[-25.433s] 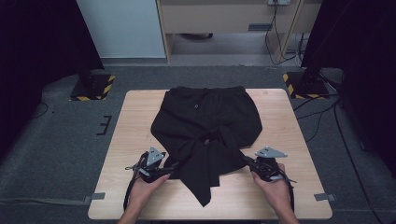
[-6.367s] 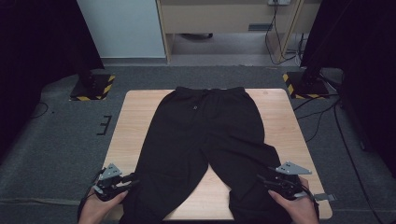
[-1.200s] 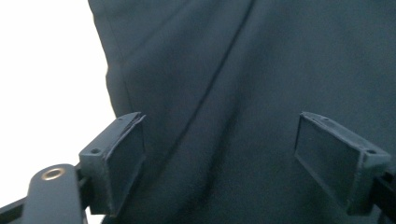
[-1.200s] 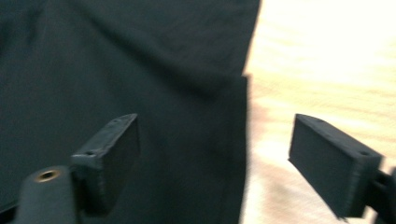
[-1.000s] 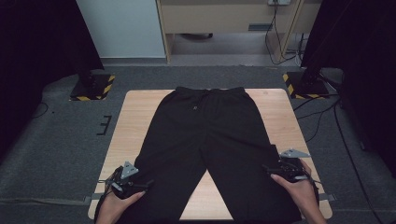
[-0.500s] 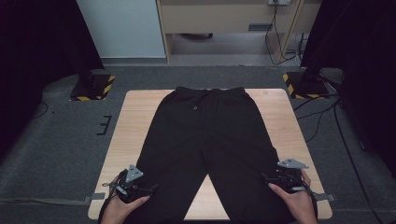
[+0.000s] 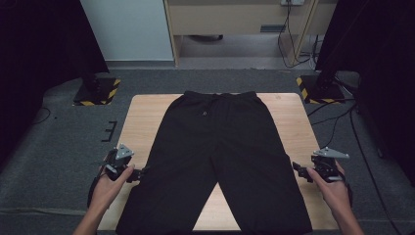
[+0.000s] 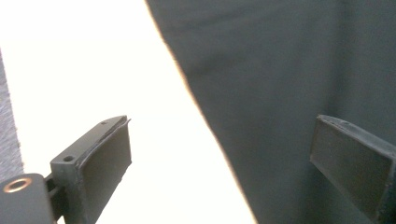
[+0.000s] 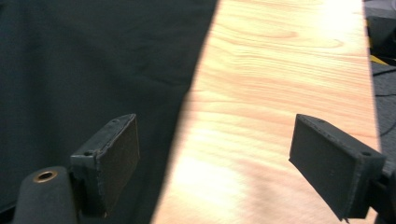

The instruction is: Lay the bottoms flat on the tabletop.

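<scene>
The black trousers [image 7: 215, 161] lie spread flat on the wooden table [image 7: 142, 117], waistband at the far edge and both legs running toward the person, so their long axis points straight away from the two grippers rather than across them.

The left gripper [image 7: 139, 173] sits just off the outer edge of the left leg, and the cloth lies to its inner side. In the left gripper view the jaws stand wide apart with nothing between the pads: one pad [image 8: 105, 161] is over bare table [image 8: 70, 70], the other over the dark trousers [image 8: 289, 70], so the leg's side seam runs up between them. These jaws have just been opening, and they hold nothing.

The right gripper [image 7: 299, 171] mirrors it on the far side of the right leg, with the cloth again on its inner side. In the right gripper view its jaws are also spread and empty, one pad [image 9: 119, 161] over the trousers [image 9: 93, 60] and the other over the table [image 9: 280, 70]; they have just been closing a little, though no cloth is caught.

Both grippers look about equally near their own leg edge, roughly level with the knee. The relation that matters, I judge, is that each edge lies inward of its gripper and parallel to the line of the jaws, so a grasp would mean moving inward and down onto the seam.
</scene>
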Demonstrator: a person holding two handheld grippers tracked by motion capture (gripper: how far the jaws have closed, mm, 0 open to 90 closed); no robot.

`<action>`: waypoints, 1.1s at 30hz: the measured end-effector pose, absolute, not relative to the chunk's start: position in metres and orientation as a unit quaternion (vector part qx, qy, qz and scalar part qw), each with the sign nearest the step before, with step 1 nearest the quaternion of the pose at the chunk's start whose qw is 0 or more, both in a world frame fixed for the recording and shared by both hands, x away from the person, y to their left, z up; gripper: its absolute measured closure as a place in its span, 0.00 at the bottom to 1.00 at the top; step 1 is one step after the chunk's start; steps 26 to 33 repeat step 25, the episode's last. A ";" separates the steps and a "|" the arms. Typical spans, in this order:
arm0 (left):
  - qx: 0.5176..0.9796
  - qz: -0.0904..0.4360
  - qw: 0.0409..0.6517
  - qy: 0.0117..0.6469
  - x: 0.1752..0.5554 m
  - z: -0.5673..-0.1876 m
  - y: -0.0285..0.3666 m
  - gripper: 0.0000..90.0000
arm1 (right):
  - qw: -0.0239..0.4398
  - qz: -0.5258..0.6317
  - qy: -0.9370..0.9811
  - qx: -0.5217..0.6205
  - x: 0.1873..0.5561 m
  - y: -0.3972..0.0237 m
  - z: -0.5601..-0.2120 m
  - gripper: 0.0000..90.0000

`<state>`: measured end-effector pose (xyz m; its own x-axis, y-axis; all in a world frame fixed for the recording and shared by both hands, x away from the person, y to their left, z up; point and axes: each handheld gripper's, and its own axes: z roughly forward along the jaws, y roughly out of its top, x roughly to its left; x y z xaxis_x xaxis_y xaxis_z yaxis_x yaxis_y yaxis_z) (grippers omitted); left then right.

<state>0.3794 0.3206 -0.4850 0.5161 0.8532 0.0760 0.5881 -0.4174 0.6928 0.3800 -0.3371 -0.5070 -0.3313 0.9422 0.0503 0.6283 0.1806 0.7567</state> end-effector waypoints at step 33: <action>0.775 0.210 0.316 0.505 0.399 -0.537 0.346 0.02 | 0.247 0.311 0.719 0.570 0.403 -0.344 -0.538 0.14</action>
